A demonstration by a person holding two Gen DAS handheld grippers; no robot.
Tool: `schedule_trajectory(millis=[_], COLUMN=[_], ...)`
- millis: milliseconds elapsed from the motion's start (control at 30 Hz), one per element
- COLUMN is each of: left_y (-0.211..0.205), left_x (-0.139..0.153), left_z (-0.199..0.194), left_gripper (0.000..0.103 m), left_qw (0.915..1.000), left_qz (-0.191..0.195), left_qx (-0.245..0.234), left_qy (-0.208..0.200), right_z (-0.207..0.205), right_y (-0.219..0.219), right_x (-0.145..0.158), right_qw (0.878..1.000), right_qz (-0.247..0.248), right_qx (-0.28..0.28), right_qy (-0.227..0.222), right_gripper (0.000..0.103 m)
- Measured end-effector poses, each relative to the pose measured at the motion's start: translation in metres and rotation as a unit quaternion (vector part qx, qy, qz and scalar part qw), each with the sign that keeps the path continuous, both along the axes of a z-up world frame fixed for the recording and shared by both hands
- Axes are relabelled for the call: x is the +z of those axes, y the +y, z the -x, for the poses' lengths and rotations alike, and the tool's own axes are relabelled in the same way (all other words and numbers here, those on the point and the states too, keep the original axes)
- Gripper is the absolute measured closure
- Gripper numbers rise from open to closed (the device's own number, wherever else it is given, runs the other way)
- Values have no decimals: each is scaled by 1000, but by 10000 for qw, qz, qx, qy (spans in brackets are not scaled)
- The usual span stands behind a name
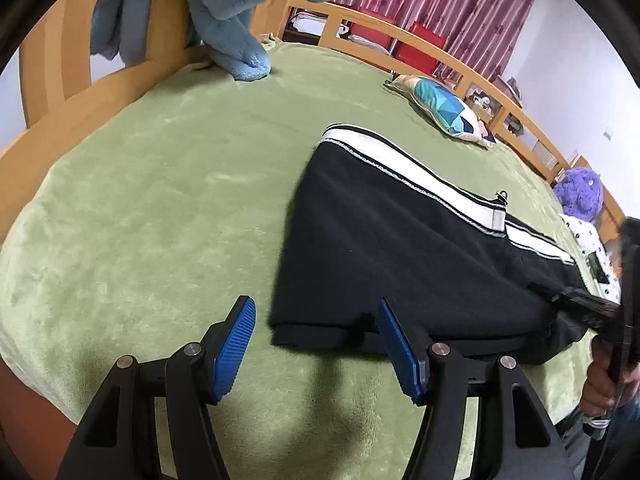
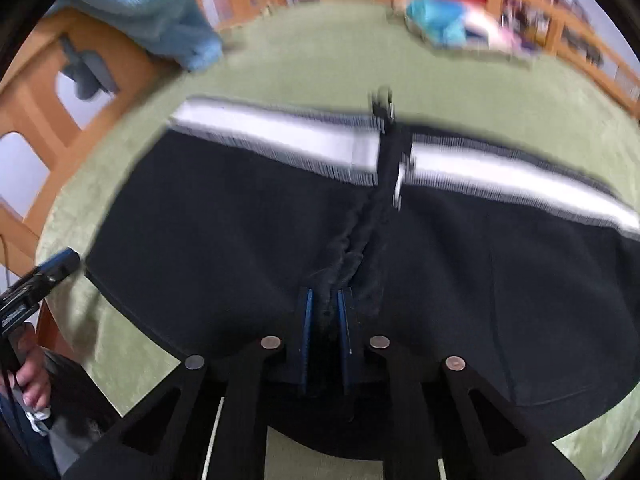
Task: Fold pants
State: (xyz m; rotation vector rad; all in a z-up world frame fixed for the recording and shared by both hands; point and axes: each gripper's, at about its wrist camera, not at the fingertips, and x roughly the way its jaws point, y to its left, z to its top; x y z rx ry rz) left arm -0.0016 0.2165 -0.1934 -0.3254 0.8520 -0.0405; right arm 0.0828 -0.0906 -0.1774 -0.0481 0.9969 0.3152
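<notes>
The right gripper (image 2: 326,308) is pinching a ridge of the black pants (image 2: 224,240). The left gripper (image 1: 316,336) is hovering released by their near left corner on the green blanket (image 1: 140,200).

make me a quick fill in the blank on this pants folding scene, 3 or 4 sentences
1. The black pants lie on a ____ blanket.
2. The right gripper is shut on a pinch of ____ fabric.
3. The left gripper has its jaws ____, with nothing pressed between its blue pads.
4. The stripe along the pants' side is ____.

Missing words: green; black; open; white
</notes>
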Motion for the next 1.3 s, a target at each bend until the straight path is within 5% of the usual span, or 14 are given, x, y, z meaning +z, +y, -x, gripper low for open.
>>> schedule_trajectory(millis=[100, 167, 367, 533, 800, 900, 1033, 1100, 1300], left_y=[9, 11, 10, 4, 7, 8, 8, 8, 4], left_x=[-3, -3, 0, -1, -5, -8, -12, -12, -11], left_z=[0, -2, -3, -3, -7, -9, -11, -12, -13], left_gripper=[42, 42, 42, 42, 42, 42, 42, 42, 42], left_qw=[9997, 9993, 9983, 9990, 9987, 9988, 9986, 9984, 9986], left_qz=[226, 358, 571, 410, 484, 462, 479, 509, 470], left_qx=[43, 56, -74, -161, -128, -136, -147, -158, -217], left_qy=[44, 51, -7, 10, 86, 130, 184, 188, 132], right_z=[19, 25, 29, 32, -17, -16, -3, -10, -13], right_y=[-25, -39, -14, -20, 6, 5, -27, -52, -28], right_x=[33, 38, -7, 14, -18, -26, 7, 5, -28], right_qw=[9949, 9908, 10000, 9983, 9998, 9991, 9949, 9869, 9973], right_qz=[-709, -1140, 21, -408, 199, 368, -695, -1399, -618], right_qx=[-195, -324, 68, 41, -11, -168, -300, -672, -365], right_qy=[-690, -656, -60, -424, 35, -110, -673, -437, 126], right_gripper=[97, 97, 91, 69, 69, 96, 99, 98, 89])
